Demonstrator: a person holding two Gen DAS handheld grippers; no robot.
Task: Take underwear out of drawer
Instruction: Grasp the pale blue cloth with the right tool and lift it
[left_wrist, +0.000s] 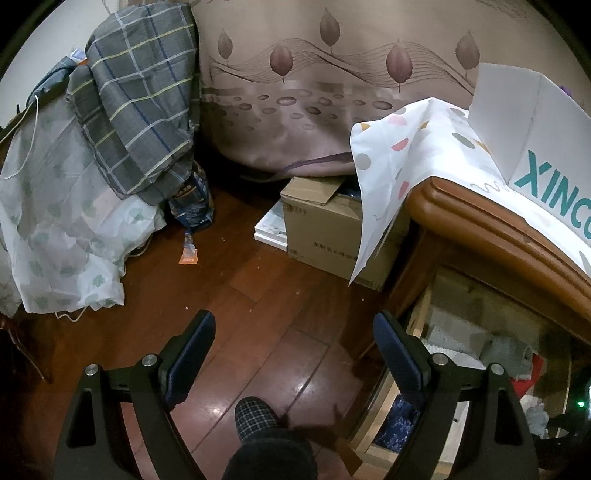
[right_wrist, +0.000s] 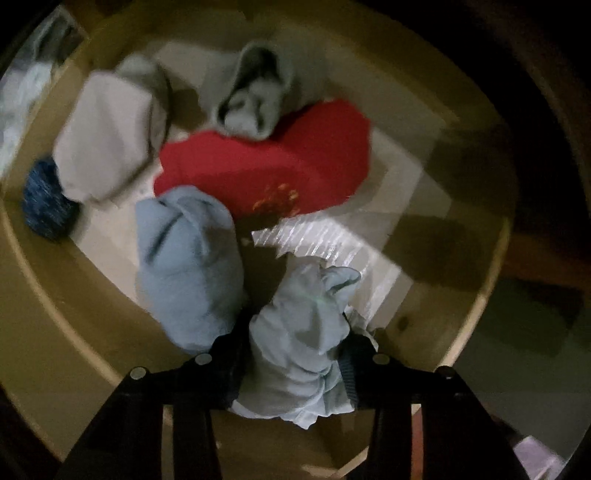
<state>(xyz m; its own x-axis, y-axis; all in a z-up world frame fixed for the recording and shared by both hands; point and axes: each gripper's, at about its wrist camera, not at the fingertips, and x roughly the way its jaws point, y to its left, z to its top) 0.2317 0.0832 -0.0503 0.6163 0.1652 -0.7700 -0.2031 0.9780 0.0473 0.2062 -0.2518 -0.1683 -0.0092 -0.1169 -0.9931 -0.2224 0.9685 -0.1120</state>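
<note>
Underwear (right_wrist: 295, 354) pinched in right jaws, above drawer (right_wrist: 66, 332)

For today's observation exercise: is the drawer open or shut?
Open. The right claw's view looks straight down into the drawer, onto loose garments including a red one.

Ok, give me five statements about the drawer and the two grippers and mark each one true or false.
1. The right gripper is clamped on a pale blue garment. True.
2. The left gripper is holding a piece of clothing. False: its jaws stand apart with only the wooden floor between them.
3. A red garment lies in the drawer. True.
4. The drawer is down to its last garment. False: a second blue bundle, a beige piece and a grey-green piece also lie there.
5. A cardboard box stands on the floor in the left wrist view. True.
</note>
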